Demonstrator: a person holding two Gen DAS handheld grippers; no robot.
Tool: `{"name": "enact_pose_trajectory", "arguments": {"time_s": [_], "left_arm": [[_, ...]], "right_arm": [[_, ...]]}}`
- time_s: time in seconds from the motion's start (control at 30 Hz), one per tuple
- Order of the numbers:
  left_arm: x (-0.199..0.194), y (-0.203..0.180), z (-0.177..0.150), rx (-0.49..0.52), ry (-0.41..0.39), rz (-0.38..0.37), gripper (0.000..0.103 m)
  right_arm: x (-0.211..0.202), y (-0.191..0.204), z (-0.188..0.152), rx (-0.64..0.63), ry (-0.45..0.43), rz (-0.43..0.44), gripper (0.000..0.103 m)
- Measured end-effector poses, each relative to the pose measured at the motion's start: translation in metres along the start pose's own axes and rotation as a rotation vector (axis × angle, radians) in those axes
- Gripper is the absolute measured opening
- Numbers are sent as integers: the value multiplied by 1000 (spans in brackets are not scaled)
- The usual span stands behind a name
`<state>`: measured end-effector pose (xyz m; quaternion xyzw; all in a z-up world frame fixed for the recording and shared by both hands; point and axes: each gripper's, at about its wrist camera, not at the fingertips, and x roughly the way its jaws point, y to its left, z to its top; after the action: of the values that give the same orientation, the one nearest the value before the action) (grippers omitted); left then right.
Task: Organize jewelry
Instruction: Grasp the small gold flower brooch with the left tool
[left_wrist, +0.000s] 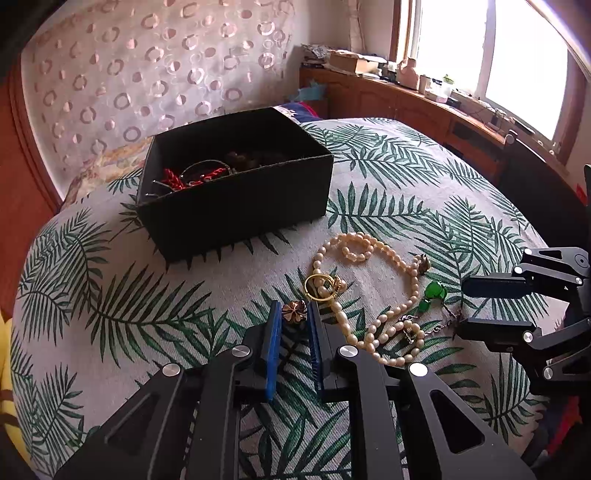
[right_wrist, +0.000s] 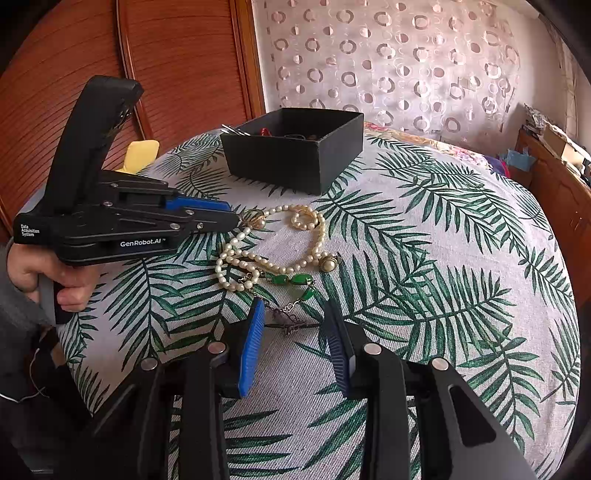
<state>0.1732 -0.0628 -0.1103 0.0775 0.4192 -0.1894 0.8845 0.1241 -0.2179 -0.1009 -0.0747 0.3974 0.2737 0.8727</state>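
One black box (left_wrist: 236, 206) holds red beads (left_wrist: 177, 177); left hand-held gripper (left_wrist: 294, 314) pinches a brooch (left_wrist: 294, 310).

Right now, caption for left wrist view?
Left gripper closed on a flower-shaped brooch beside the pearl necklace.

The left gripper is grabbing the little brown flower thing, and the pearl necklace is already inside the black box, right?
Not quite. The pearl necklace lies on the leaf-print cloth in front of the black box, as the left wrist view shows. The left gripper is indeed at the little brown flower piece.
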Motion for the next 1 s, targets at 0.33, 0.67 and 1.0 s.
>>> {"name": "enact_pose_trajectory", "arguments": {"time_s": [0.33, 0.67, 1.0], "left_arm": [[0, -6, 1, 14, -8, 1, 12], [-26, -3, -18, -14, -54, -4, 12], [-38, 2, -23, -50, -89, -17, 12]], "right_arm": [[0, 1, 0, -3, 0, -2, 36], [2, -7, 2, 22, 23, 16, 26], [17, -6, 19, 29, 51, 5, 22]]}}
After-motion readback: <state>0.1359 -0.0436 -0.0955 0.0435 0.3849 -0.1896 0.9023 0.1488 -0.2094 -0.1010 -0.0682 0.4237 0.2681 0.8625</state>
